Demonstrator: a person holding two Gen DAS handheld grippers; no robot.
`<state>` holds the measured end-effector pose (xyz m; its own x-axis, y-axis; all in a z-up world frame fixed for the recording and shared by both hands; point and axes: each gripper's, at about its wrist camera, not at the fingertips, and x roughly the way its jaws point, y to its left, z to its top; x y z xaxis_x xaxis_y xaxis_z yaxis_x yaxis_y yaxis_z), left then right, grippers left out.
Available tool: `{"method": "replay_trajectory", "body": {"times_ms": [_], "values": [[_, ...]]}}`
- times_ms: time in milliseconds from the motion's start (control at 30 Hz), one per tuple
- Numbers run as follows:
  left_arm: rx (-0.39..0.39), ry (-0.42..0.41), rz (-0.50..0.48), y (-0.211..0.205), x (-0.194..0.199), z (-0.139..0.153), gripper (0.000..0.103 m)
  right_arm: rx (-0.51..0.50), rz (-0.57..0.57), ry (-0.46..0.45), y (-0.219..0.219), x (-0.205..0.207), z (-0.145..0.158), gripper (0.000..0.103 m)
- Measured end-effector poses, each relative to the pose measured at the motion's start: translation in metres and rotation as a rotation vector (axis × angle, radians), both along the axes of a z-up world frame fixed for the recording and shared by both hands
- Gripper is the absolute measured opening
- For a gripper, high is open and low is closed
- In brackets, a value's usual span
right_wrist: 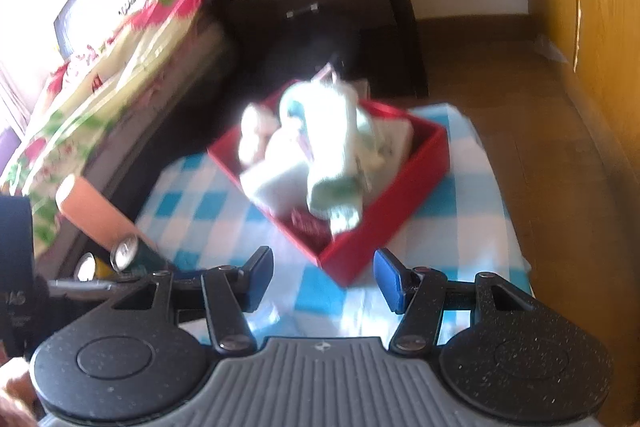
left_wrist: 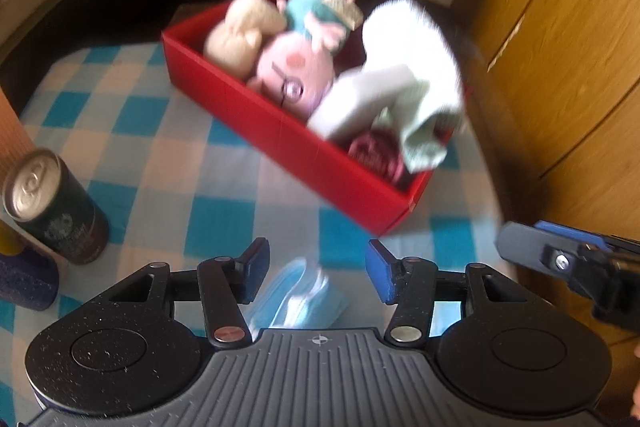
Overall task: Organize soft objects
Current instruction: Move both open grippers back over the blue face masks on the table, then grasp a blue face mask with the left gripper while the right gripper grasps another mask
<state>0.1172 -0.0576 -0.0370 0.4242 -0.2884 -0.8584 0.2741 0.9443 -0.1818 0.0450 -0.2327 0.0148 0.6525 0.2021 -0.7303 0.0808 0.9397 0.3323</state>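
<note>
Now the red box (left_wrist: 280, 143) sits on the checked tabletop (left_wrist: 160, 163), its long side running slantwise from near right to far left. Inside lie a pink pig toy (left_wrist: 288, 67), a tan plush (left_wrist: 240, 31) and a white sock (left_wrist: 416, 67). Before the box, the left gripper (left_wrist: 318, 275) stands apart over a blue face mask (left_wrist: 296, 303), gripping nothing. The right gripper (right_wrist: 324, 279) is apart too.

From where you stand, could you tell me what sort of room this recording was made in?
Most likely a bedroom in a home: a bed with a floral cover stands beside a dark nightstand, with wooden wardrobe doors along the other side.
</note>
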Motion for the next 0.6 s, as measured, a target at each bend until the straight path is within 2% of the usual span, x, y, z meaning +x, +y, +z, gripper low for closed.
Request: {"method": "replay_trajectory", "body": {"times_ms": [200, 333, 600], "values": [[0.052, 0.041, -0.035, -0.003, -0.003, -0.020, 0.056, -0.016, -0.008, 0.061, 0.001, -0.022, -0.024, 0.034], [0.058, 0.068, -0.055, -0.008, -0.003, -0.028, 0.059, -0.014, -0.013, 0.097, 0.003, -0.036, -0.037, 0.034], [0.108, 0.083, -0.107, -0.023, -0.008, -0.042, 0.059, -0.108, -0.004, 0.147, 0.016, -0.040, -0.056, 0.034]]}}
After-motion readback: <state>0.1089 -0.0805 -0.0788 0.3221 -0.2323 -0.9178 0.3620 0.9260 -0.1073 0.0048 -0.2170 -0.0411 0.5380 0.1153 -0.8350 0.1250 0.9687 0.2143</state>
